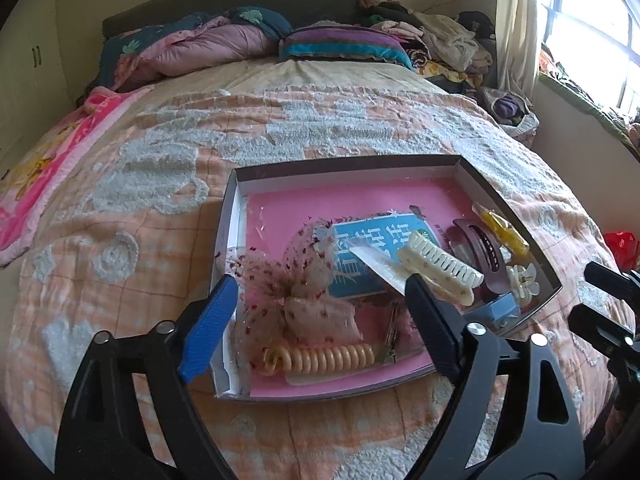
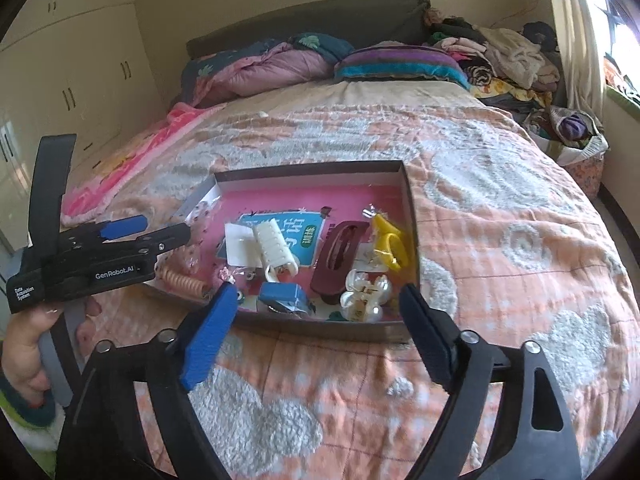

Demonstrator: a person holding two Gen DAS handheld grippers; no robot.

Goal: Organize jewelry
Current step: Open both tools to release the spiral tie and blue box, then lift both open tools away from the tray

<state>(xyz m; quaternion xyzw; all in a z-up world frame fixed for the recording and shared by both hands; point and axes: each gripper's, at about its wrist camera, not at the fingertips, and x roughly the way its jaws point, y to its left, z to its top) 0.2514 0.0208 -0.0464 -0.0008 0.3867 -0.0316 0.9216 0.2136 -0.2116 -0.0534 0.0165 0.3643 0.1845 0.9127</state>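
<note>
- Your left tool (image 1: 316,320) is wide open and holds nothing. It hangs over the lacy bow (image 1: 296,284) at the lower middle of its view.
- Your right tool (image 2: 316,328) is wide open and empty too, just in front of the box (image 2: 409,200).
- The hair clips are all in the box on the bed (image 2: 500,208), in the middle of the frame.
- I see nothing left out on the bed, so you look nearly done.

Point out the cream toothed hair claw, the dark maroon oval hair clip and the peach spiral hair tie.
cream toothed hair claw (image 1: 442,268), left wrist view, on its row of teeth
dark maroon oval hair clip (image 2: 340,260), right wrist view, on its rim
peach spiral hair tie (image 1: 324,358), left wrist view, mid-coil
</note>
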